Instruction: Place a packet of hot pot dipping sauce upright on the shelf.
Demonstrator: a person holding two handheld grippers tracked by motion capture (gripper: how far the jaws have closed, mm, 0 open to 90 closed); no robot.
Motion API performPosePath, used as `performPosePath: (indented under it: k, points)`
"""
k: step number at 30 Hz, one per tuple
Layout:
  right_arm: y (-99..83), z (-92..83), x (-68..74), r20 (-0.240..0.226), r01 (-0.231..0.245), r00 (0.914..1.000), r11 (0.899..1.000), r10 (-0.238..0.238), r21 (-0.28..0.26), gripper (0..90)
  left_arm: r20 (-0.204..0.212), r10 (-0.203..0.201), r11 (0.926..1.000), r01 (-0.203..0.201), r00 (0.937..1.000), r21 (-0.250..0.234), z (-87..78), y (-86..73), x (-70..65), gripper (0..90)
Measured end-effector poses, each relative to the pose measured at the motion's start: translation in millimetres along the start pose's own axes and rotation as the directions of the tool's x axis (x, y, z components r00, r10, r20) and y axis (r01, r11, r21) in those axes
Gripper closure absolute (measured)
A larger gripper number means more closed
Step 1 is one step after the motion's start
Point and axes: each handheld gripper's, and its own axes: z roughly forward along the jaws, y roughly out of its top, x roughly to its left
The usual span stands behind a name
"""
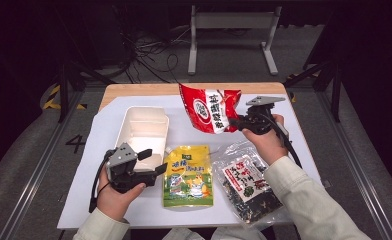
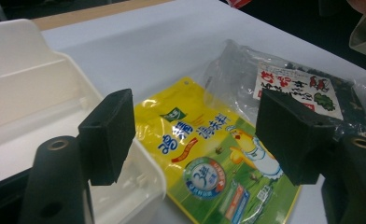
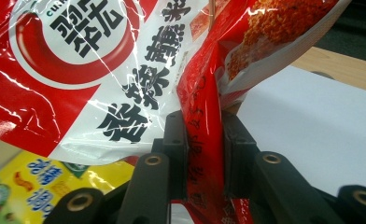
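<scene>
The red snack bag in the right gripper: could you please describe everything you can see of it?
The red snack bag is a glossy, crinkled plastic pouch, red with a white panel, a round red-and-white logo and bold black characters; the right gripper view also shows a picture of orange-brown crumbs on it. It hangs tilted in the air above the white sheet, clear of the table, apparently sealed. The right gripper pinches a fold of its edge between both pads; nothing else touches it.

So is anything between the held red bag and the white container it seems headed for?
Nothing visible. The right gripper holds the red bag in the air, the white container lies open to its left, and the open left gripper waits at the container's near end.
</scene>
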Motion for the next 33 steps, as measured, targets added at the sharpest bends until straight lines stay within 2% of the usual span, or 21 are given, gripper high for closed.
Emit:
performPosePath:
  k: [5, 11, 14, 16, 19, 22, 27, 28, 33]
  points:
    - [-6.5, -14.4, 7.6, -0.014, -0.018, 0.9998, 0.999, 0.017, -0.033, 74.5, 0.014, 0.01, 0.9999, -0.01, 0.9999, -0.004, 11.1, 4.9, -8.6, 27.5]
    - [-11.3, -28.3, 18.0, -0.004, -0.02, 0.9998, 0.999, 0.02, -0.047, 74.5, 0.035, 0.02, 0.9981, -0.017, 0.9992, -0.06, 23.9, 18.3, -21.3, 29.8]
    - [-13.3, -33.0, 23.4, -0.002, -0.023, 0.9997, 0.998, 0.023, -0.059, 74.5, 0.045, 0.032, 0.9975, -0.029, 0.9985, -0.065, 33.4, 25.5, -27.8, 29.4]
    - [-14.5, -35.5, 27.8, -0.003, -0.018, 0.9998, 0.998, 0.017, -0.063, 74.5, 0.055, 0.026, 0.9977, -0.023, 0.9981, -0.064, 39.8, 28.1, -31.5, 28.9]
    - [-16.0, -36.9, 32.6, -0.012, -0.016, 0.9998, 0.997, 0.016, -0.071, 74.6, 0.068, 0.019, 0.9977, -0.014, 0.9975, -0.066, 49.6, 31.5, -36.0, 28.1]
    - [-18.3, -36.4, 38.8, -0.012, -0.006, 0.9999, 0.997, 0.005, -0.077, 74.6, 0.077, -0.005, 0.9968, 0.011, 0.997, -0.079, 57.5, 34.3, -40.9, 26.6]
    - [-21.5, -33.3, 43.8, -0.005, 0.0, 1.0, 0.997, 0.0, -0.079, 74.6, 0.103, -0.007, 0.9968, 0.015, 0.9947, -0.079, 66.8, 36.3, -48.0, 23.5]
    - [-22.4, -32.7, 44.9, -0.003, 0.001, 1.0, 0.997, -0.001, -0.078, 74.6, 0.097, 0.003, 0.9971, 0.005, 0.9953, -0.076, 68.2, 36.6, -49.2, 22.5]
    - [-26.9, -29.0, 49.9, -0.01, 0.004, 0.9999, 0.997, -0.005, -0.079, 74.6, 0.083, -0.032, 0.9953, 0.039, 0.9961, -0.089, 73.8, 37.8, -52.0, 20.0]
